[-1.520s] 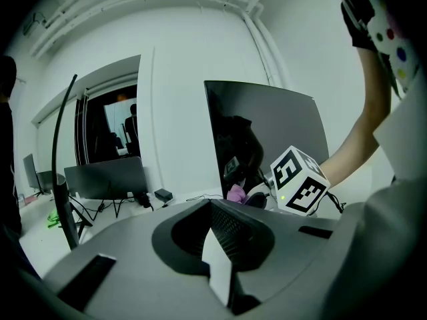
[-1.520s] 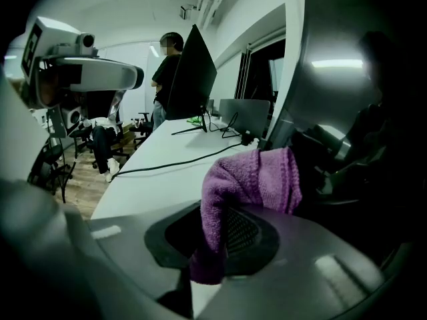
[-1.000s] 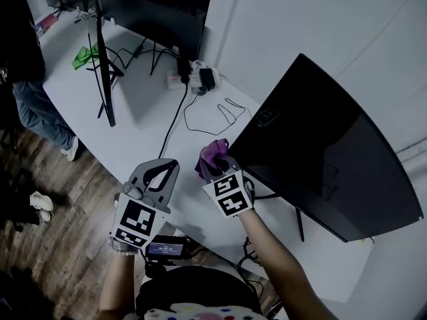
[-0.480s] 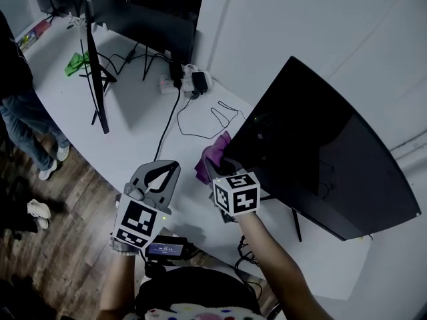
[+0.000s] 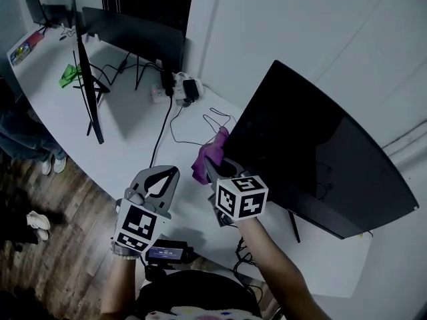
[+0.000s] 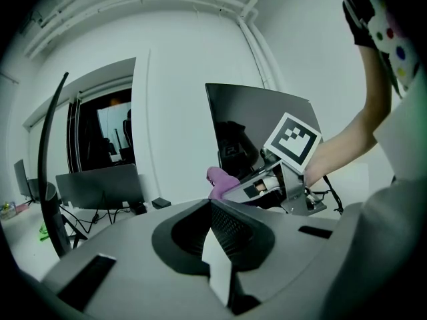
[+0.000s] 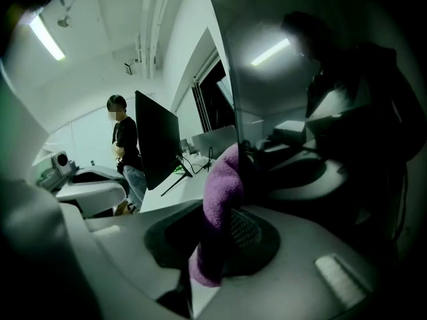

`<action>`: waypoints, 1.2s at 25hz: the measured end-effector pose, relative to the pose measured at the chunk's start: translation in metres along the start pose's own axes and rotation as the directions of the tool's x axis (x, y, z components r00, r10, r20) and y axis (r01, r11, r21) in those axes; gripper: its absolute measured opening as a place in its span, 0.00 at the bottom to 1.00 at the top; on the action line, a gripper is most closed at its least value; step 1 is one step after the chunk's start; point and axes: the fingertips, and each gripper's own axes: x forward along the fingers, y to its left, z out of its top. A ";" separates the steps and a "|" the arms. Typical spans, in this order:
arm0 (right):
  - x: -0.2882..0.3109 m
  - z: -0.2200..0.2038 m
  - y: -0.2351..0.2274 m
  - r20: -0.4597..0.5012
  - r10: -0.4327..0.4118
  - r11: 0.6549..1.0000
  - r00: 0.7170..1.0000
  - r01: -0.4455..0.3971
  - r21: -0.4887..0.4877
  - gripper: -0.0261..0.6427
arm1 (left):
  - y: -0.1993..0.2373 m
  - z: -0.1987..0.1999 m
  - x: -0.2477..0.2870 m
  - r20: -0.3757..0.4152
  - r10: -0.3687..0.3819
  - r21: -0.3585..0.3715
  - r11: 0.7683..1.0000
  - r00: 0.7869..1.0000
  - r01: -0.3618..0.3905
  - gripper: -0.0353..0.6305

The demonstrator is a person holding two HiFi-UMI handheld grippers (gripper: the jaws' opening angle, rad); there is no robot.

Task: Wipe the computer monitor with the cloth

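Head view: cloth [image 5: 207, 155] at monitor [image 5: 320, 159] edge (left)

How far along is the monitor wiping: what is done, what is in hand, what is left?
Done: the right gripper has the purple cloth clamped in its jaws. In hand: the cloth sits against the monitor, at its lower edge. Left: most of the monitor lies beyond the cloth; the left gripper, shut and empty, hangs idle.

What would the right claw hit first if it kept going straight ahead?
Probably the computer monitor; the purple cloth in the right claw sits at its near edge, depth unclear.
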 end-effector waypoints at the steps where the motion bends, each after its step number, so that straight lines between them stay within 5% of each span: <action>1: -0.003 0.006 0.002 0.013 0.001 1.000 1.000 -0.001 0.001 0.14 | 0.000 0.001 -0.001 0.002 -0.001 0.001 1.000 1.000 0.001 0.06; 18: -0.044 0.109 0.019 0.234 0.056 0.998 0.971 -0.059 0.006 0.14 | -0.005 0.021 0.006 0.032 -0.013 0.027 1.000 0.999 0.012 0.06; 30: -0.074 0.176 0.032 0.378 0.112 0.993 0.919 -0.118 -0.009 0.14 | -0.009 0.031 0.014 0.046 -0.025 0.046 0.999 0.999 0.023 0.06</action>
